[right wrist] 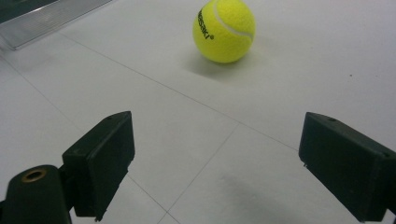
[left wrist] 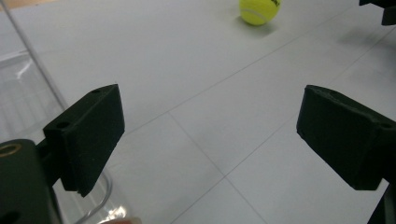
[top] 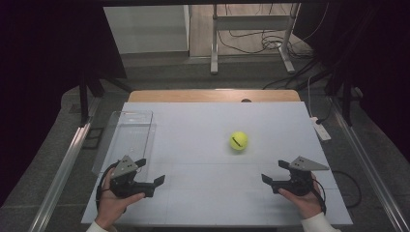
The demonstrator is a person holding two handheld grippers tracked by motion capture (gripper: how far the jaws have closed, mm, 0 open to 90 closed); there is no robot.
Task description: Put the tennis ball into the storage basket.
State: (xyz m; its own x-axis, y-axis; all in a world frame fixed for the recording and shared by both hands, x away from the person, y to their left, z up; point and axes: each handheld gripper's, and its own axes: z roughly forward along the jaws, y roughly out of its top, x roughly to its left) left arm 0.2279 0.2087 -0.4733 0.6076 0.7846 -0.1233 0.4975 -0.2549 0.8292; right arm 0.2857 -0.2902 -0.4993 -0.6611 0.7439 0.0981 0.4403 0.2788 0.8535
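Two grippers wait with jaws apart and empty; nothing has been picked up so far.

One fuzzy yellow tennis ball (top: 238, 140) with black lettering lies on the white surface (top: 203, 121), right of centre and well apart from both grippers. One clear plastic rectangular box (top: 126, 140) stands at the left edge, empty as far as can be seen. The left gripper (top: 153, 176) sits just beside the box's near end, its jaws wide apart with bare surface between them. The right gripper (top: 273, 176) sits near the front right, its jaws likewise spread and pointed toward the ball, which it sees a short way ahead. Judging by this, the work is at its very start: reaching, closing on the ball and carrying it, likely to the box, are all left. Count: one ball, one box, two grippers.
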